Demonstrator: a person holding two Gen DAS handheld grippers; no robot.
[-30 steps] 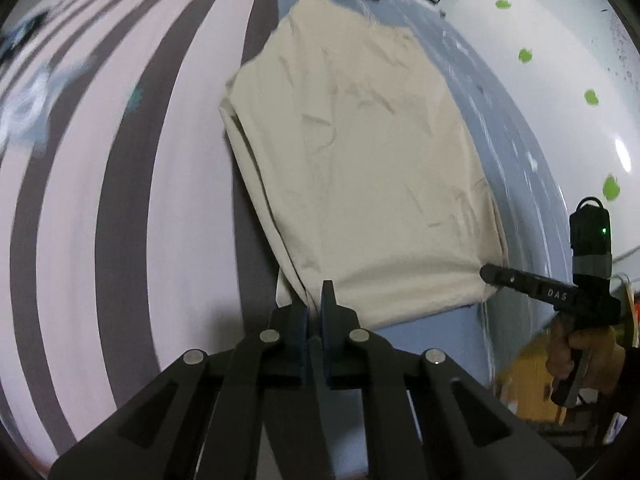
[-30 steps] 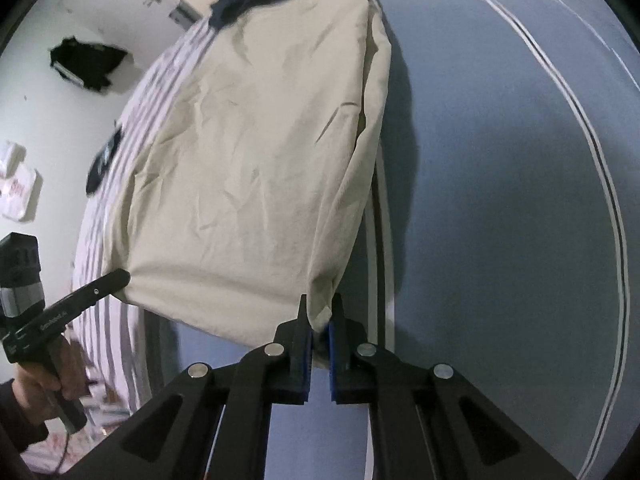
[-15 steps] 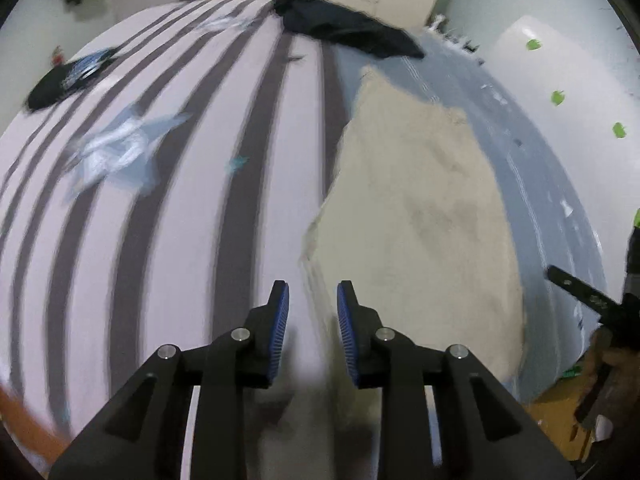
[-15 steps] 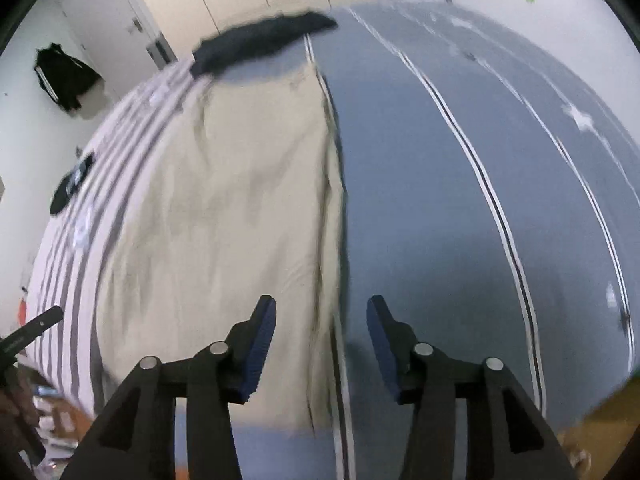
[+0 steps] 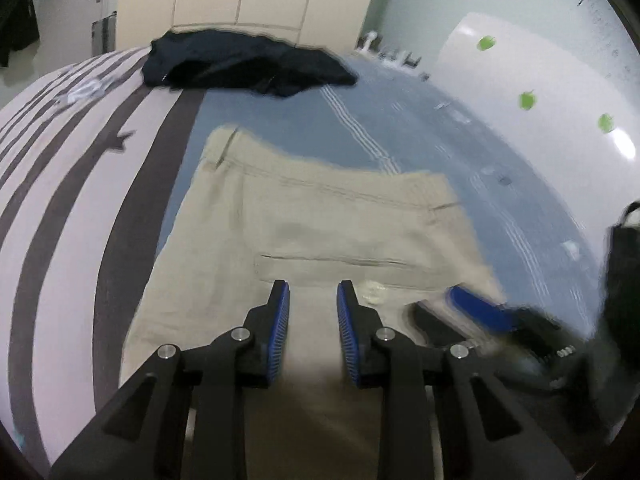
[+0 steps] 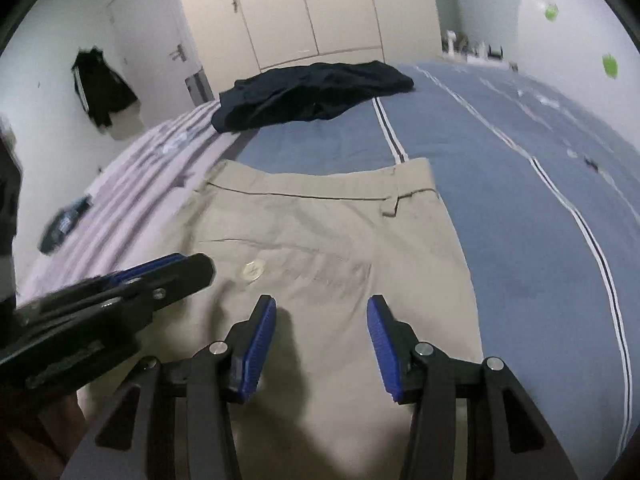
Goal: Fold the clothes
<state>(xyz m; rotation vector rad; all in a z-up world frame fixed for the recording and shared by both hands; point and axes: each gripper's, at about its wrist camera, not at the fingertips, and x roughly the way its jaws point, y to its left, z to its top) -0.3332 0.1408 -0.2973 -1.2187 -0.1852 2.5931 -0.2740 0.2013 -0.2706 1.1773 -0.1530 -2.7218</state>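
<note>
The beige trousers (image 6: pixel 328 248) lie flat on the bed (image 6: pixel 520 208), waistband far, directly ahead of both grippers. Left gripper (image 5: pixel 313 304) and right gripper (image 6: pixel 322 320) hover side by side, jaws spread, empty.

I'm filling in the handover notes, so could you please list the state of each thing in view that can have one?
Beige trousers: lying flat on the bed, waistband at the far end, back-pocket button showing.
Dark garment: crumpled in a heap, unfolded, farther up the bed.
Left gripper: open, nothing between its fingers.
Right gripper: open, empty, over the trousers.
Wardrobe doors: closed.
</note>
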